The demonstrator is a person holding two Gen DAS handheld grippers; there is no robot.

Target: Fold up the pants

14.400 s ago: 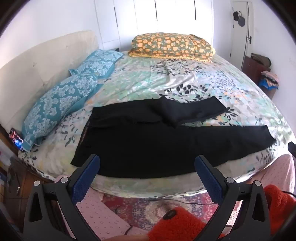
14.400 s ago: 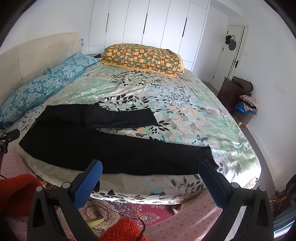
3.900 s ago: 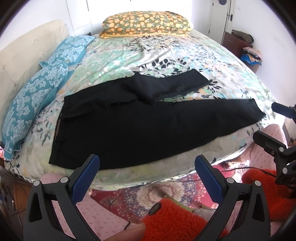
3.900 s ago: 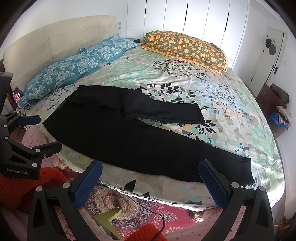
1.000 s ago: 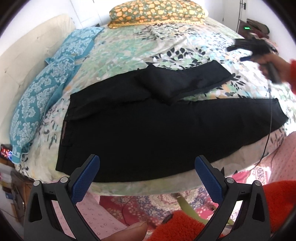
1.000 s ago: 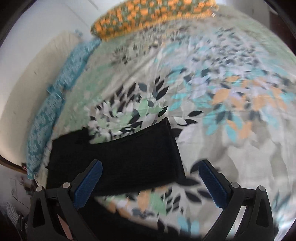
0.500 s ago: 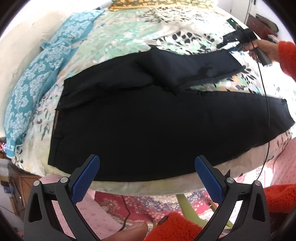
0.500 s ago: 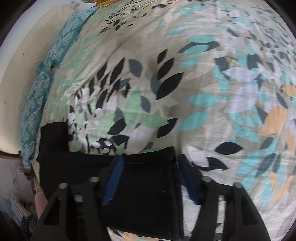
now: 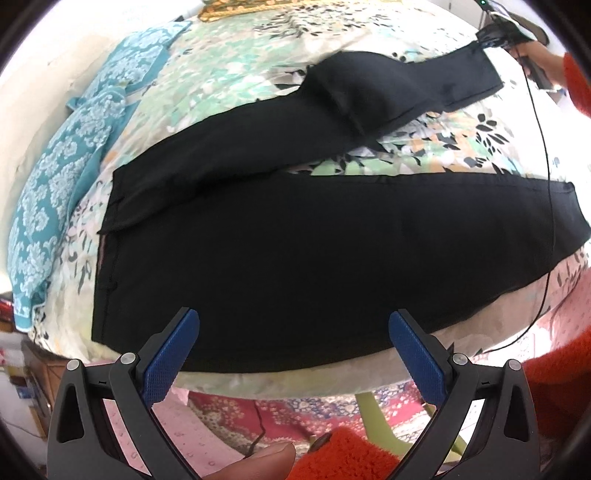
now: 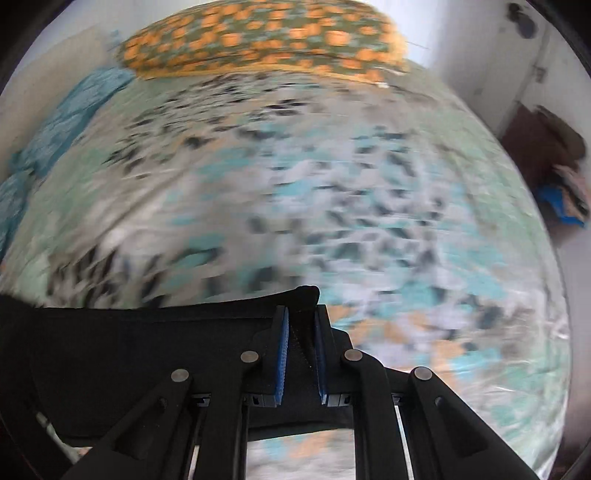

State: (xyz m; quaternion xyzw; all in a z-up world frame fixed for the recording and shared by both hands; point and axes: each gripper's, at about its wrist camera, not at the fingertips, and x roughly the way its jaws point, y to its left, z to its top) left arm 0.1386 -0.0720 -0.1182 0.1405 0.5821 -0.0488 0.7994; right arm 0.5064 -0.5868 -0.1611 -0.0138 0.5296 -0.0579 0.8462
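**Operator:** Report what is obscured or unclear.

**Inspector:** The right wrist view is heavily motion-blurred. The floral bedsheet (image 10: 369,206) and the orange patterned pillow (image 10: 258,40) at the far end read only as smeared colour. The lower part of that view is filled by the gripper's own black linkage, which covers most of the fabric beneath it. In the left wrist view, the near edge of the pants (image 9: 295,258) drapes over the bed's near side, and the fisheye rim cuts off the far pillow. The teal pillow (image 9: 55,184) at far left is partly cropped.

**Operator:** State of the right gripper?

**Inspector:** The right gripper (image 10: 300,350) has its blue-padded fingers (image 10: 281,354) drawn close together, clamping a bunched fold of black cloth at the hem of the far pant leg. In the left wrist view this same gripper (image 9: 495,35) appears at far right, at the cuff end of that leg, which is raised slightly off the sheet.

**Operator:** And the left gripper?

**Inspector:** The left gripper (image 9: 291,347) has its fingers (image 9: 171,354) spread wide and holds nothing. It sits at the near edge of the bed, just short of the near pant leg; contact cannot be confirmed.

**Operator:** Location of the pants?

**Inspector:** Spread across the bed, waistband to the left, cuffs to the right. The near leg lies flat; the far leg angles away.
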